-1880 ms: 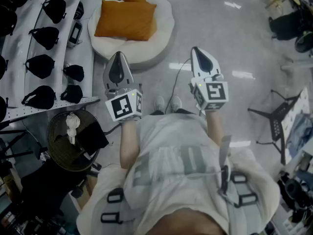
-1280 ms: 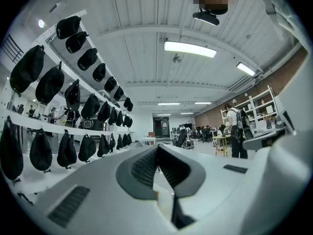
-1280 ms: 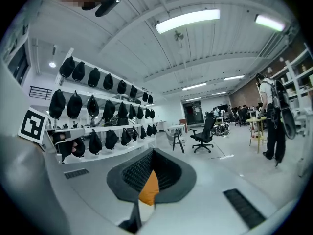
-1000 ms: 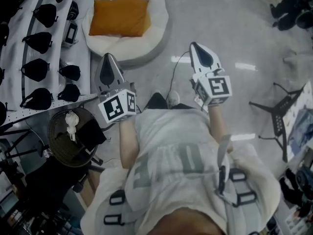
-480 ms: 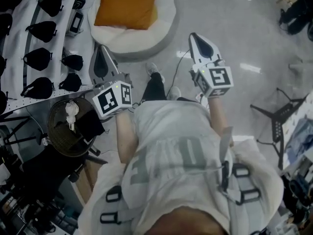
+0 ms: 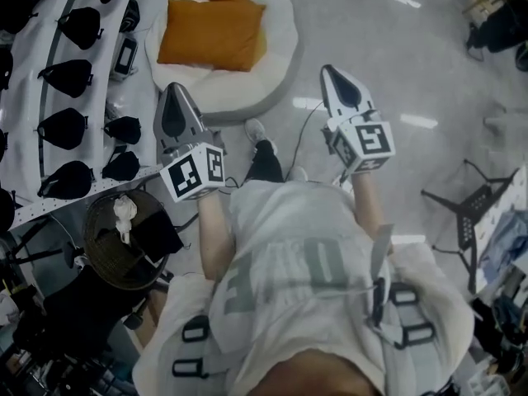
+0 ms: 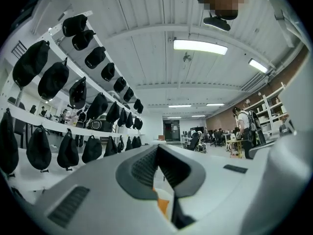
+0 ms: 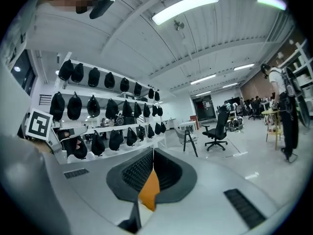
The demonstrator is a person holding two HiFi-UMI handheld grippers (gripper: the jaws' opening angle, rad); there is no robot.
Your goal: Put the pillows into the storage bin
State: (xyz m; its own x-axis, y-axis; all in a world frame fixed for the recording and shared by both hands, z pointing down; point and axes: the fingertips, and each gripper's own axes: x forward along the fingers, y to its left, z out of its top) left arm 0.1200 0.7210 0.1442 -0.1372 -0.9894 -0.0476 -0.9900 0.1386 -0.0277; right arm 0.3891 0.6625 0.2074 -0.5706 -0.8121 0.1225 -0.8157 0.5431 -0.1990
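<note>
Many black caps (image 6: pixel 66 122), rounded and matte, sit in rows on white shelves (image 6: pixel 91 147) at far left. Below them is a dark round wire basket (image 6: pixel 95 221) holding a pale crumpled item (image 6: pixel 125 213) and a black cloth (image 6: pixel 153 233). Right of the shelves, two orange pillows (image 6: pixel 210 33), soft and square-cornered, lie on a white round padded cushion (image 6: pixel 264 64) on the floor, one flat in front and the other peeking out behind it. No view shows for certain whether that cushion is the bin. The floor (image 6: pixel 396 163) is smooth grey and glossy, with bright streaks of lamp glare. A thin black folding stand (image 6: pixel 466 213) is at far right. The gripper views show an open room with a ribbed white ceiling, long strip lights (image 7: pixel 200 46), more cap shelves and a black office chair (image 8: pixel 217 129). The left claw (image 6: pixel 172 89) is a grey tapered wedge with ribbed dark pads, held about level ahead of the person and near the cushion's edge, apart from the pillows. In its own view the left claw (image 7: pixel 157 148) is closed tip to tip with nothing gripped; a sliver of orange shows low in the gap behind the pads. The right claw (image 6: pixel 328 71) is held parallel over bare floor, well apart from the pillows. The right gripper view shows it (image 8: pixel 152 153) likewise pressed closed and empty. Both forearms reach forward from a white shirt (image 6: pixel 297 254).
</note>
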